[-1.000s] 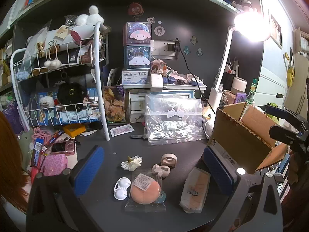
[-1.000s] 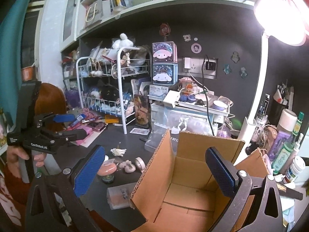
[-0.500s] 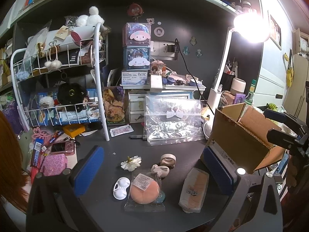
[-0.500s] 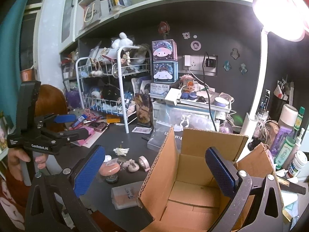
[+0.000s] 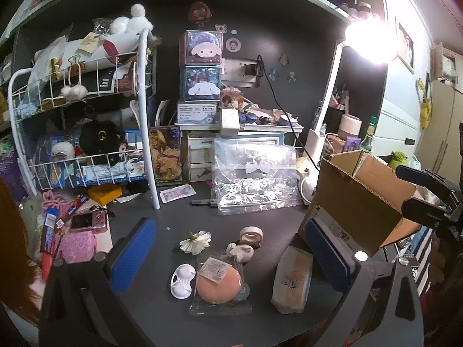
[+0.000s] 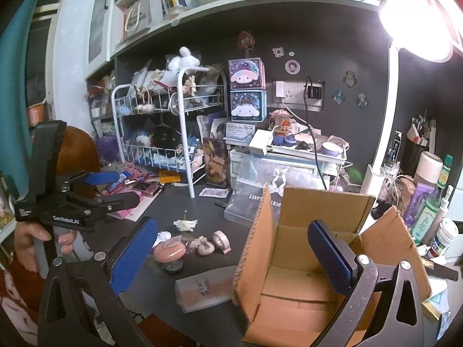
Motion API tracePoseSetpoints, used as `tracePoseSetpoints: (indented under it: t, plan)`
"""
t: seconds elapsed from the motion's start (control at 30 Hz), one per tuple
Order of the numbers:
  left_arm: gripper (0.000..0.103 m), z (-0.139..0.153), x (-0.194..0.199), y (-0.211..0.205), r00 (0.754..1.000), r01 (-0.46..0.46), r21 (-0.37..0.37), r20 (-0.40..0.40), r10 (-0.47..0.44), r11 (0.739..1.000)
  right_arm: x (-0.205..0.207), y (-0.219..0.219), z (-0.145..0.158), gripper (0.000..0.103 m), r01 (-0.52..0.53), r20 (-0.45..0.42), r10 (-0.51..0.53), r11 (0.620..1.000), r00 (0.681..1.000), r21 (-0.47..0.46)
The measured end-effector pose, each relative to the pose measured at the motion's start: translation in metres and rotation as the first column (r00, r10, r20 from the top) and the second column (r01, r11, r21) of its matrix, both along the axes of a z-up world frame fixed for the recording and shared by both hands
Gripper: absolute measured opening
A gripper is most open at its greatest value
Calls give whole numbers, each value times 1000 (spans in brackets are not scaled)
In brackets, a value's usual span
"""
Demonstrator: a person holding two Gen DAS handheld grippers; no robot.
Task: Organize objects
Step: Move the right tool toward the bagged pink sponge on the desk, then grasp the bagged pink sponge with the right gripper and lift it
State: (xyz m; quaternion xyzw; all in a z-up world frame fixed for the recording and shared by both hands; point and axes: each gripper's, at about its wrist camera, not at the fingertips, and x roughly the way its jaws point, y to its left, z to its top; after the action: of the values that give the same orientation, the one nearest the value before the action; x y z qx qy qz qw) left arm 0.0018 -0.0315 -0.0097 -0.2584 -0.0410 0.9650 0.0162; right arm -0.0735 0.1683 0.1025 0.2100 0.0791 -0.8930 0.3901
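In the left wrist view, the left gripper (image 5: 231, 257) stays wide open and empty above the bagged pink puff (image 5: 219, 284); little has changed. In the right wrist view, the right gripper (image 6: 234, 245), also open and empty, has drifted slightly, and the cardboard box (image 6: 292, 211) now sits more central, ready to receive items.

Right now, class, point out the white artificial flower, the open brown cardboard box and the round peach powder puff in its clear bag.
white artificial flower (image 5: 195, 241), left wrist view, petals.
open brown cardboard box (image 6: 301, 286), right wrist view, inner floor.
round peach powder puff (image 5: 218, 286), left wrist view, puff's centre.
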Motion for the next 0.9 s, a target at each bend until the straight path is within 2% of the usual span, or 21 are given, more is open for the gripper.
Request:
tracePoseSetpoints:
  t: [0.4,0.5,0.6,0.7,0.8,0.9]
  plan:
    - [102,-6,4,-41,999,44,16,-6,-44,999,34,-42,7,102,28,-56,-26,999,998,29]
    - [102,-15,4,-58,999,50,34,7,-50,998,48,-59,1,91,4,-55,-3,1000,998,29]
    - [102,-29,1,-71,998,41,35,39,-42,999,54,-77,-23,89,-9,19,8,999,1000,37]
    - [102,-45,-1,-78,997,62,45,51,-64,997,49,-88,-65,89,3,176,-10,999,984,41]
    - [102,-58,-1,-79,994,105,59,35,-107,993,33,-90,-116,89,109,311,-130,990,941,84]
    - [102,-66,-2,-78,989,138,49,44,-140,989,21,-88,-149,89,194,392,-216,976,894,96]
